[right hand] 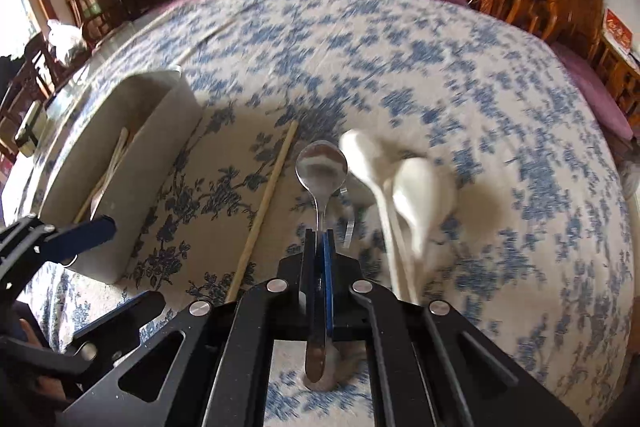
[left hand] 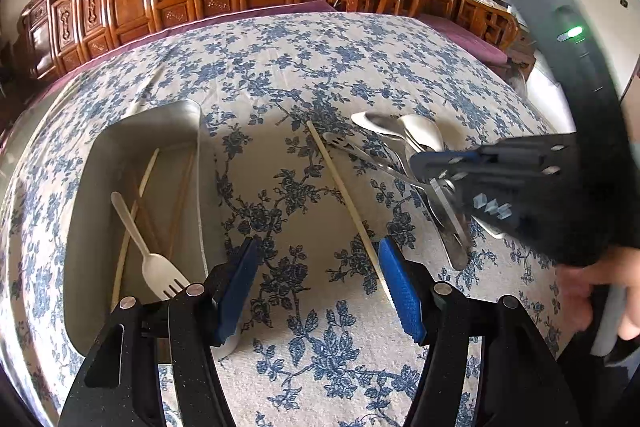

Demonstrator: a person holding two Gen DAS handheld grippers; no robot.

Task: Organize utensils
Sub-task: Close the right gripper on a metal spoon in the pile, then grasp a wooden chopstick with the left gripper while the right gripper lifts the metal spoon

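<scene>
Bright daylight, soft shadows; right view motion-blurred (fisheye warp at edges)

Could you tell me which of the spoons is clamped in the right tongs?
The metal spoon, its handle pinched between the right tongs; the white spoons lie loose on the tablecloth.

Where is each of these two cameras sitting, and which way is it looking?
Left wrist: rides the left gripper, looking down along its open fingers at the tablecloth, tray and chopstick; a hand shows at right.
Right wrist: rides the right gripper, looking down along fingers shut on a metal spoon.
Shared: the tray, the chopstick, the white spoons, and each shows the other gripper.
</scene>
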